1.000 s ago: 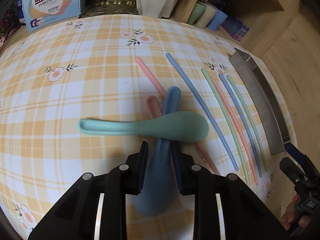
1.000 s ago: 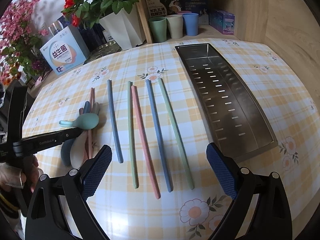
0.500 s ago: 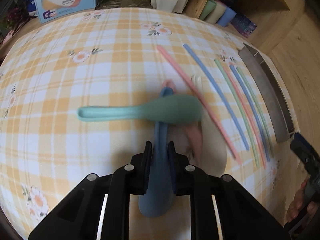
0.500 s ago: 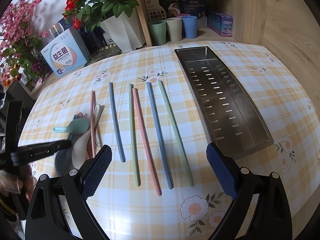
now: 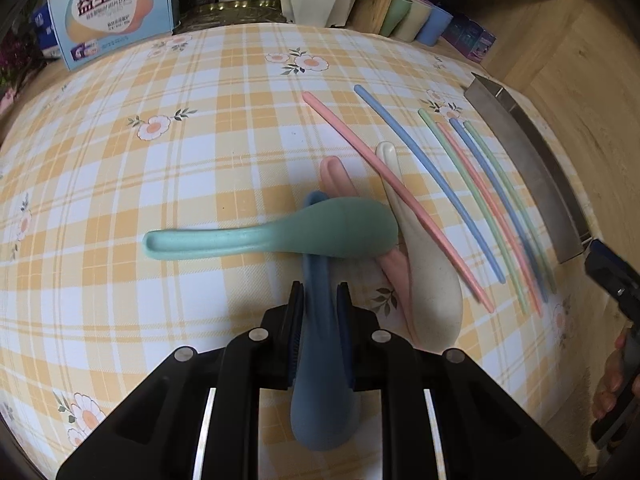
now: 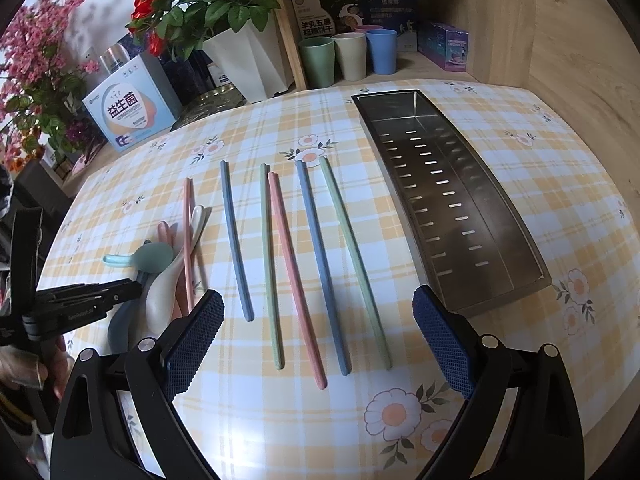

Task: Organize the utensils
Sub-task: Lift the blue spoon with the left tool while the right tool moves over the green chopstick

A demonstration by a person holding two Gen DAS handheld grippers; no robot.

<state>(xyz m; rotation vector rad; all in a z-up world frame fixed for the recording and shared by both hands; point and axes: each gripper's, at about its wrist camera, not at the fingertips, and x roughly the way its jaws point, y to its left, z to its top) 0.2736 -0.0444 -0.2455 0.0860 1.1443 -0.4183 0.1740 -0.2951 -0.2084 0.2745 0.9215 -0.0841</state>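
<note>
My left gripper (image 5: pixel 319 300) is shut on the blue spoon (image 5: pixel 320 380), bowl end toward the camera. A green spoon (image 5: pixel 280 232) lies balanced across the blue spoon's handle. A pink spoon (image 5: pixel 340 184) and a cream spoon (image 5: pixel 424 256) lie on the checked tablecloth just right of it, with a pink chopstick (image 5: pixel 392 196) over them. Several more chopsticks (image 6: pixel 316 248) lie in a row in front of my right gripper (image 6: pixel 318 344), which is open and empty above the table. The steel tray (image 6: pixel 516 216) stands at the right, empty.
A blue-white box (image 6: pixel 128 114), a flower pot (image 6: pixel 248 56) and three cups (image 6: pixel 350 56) stand along the back by a wooden shelf wall (image 6: pixel 560 32). The left gripper also shows in the right wrist view (image 6: pixel 92 300) at the table's left edge.
My left gripper closed on the blue spoon and lifted it, carrying the green spoon up on its handle. The pink and cream spoons came into view below. The right gripper barely moved.
</note>
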